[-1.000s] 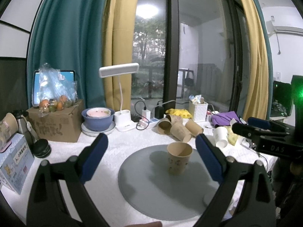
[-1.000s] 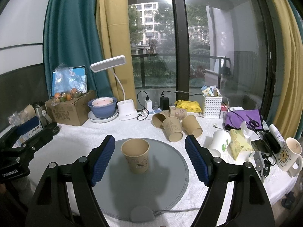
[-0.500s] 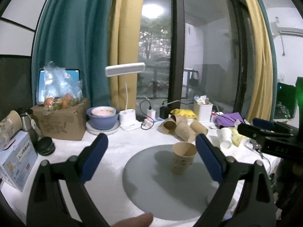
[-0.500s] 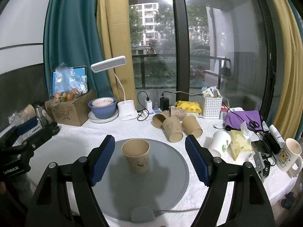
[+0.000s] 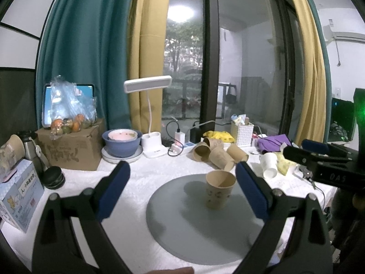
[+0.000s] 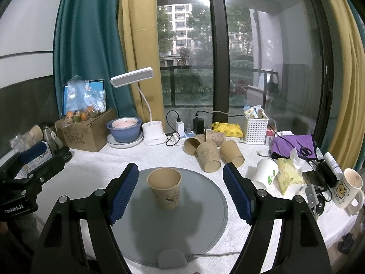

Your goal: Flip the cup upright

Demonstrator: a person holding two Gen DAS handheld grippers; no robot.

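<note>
A white cloth-covered table (image 6: 95,169) by a big window carries a round grey mat (image 6: 205,217); the brown paper cup (image 6: 164,188) stands upright on it, mouth up. Left gripper (image 5: 182,189) and right gripper (image 6: 180,191) both gape wide, holding nothing, clear of the cup

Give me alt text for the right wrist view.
A brown paper cup stands upright, mouth up, on a round grey mat, between the open right claw's blue pads and touching neither. Behind it, more brown paper cups lie tipped on the white tablecloth.
</note>
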